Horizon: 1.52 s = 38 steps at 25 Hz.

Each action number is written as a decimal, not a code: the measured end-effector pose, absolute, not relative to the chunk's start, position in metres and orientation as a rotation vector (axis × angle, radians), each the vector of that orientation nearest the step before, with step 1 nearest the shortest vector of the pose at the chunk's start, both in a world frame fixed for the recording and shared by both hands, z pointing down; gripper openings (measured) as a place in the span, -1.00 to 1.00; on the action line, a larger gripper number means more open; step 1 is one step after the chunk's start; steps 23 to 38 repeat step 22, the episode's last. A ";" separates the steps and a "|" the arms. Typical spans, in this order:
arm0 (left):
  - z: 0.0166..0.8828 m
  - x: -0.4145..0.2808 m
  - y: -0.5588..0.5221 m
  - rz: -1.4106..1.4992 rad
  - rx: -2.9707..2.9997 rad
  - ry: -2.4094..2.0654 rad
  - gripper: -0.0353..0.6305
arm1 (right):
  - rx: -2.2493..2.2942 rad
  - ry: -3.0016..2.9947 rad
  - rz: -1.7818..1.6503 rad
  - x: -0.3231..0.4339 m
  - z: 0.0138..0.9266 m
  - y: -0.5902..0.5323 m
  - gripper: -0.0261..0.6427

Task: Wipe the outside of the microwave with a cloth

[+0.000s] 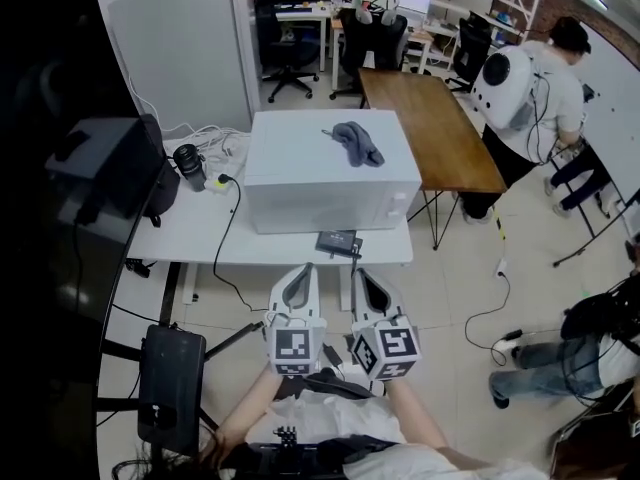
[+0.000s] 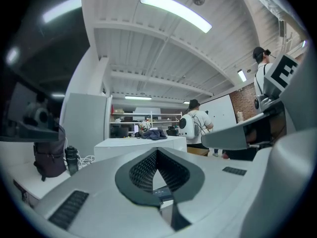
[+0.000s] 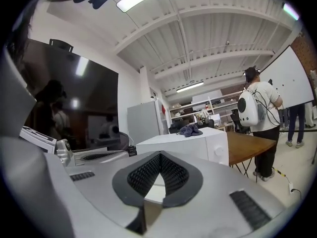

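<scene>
Left claw (image 1: 305,269) and right claw (image 1: 359,272) closed; cloth (image 1: 358,143) atop microwave (image 1: 320,196).

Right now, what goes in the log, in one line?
cloth: on top of microwave | left claw: shut, empty | right claw: shut, empty | wiping: not started

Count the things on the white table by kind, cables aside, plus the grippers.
Microwave: 1
Cloth: 1
Black bottle: 1
Black bag: 1
Small black box: 1
Grippers: 2 (left gripper, right gripper)
Total: 7
</scene>
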<state>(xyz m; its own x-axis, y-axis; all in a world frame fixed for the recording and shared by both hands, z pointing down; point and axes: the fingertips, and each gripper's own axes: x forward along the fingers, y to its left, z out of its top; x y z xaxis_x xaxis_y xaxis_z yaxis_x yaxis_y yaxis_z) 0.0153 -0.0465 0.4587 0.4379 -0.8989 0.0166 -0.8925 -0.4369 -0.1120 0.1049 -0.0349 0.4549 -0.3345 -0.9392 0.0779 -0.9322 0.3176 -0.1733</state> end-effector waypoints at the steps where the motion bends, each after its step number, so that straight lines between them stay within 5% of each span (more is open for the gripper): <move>1: 0.459 0.016 -0.047 -0.115 -2.590 1.618 -0.92 | -1.788 2.524 -0.288 0.105 0.455 -0.035 -0.92; 38: 0.465 0.014 -0.052 -0.156 -2.600 1.616 -0.92 | -1.790 2.548 -0.340 0.101 0.470 -0.041 -0.92</move>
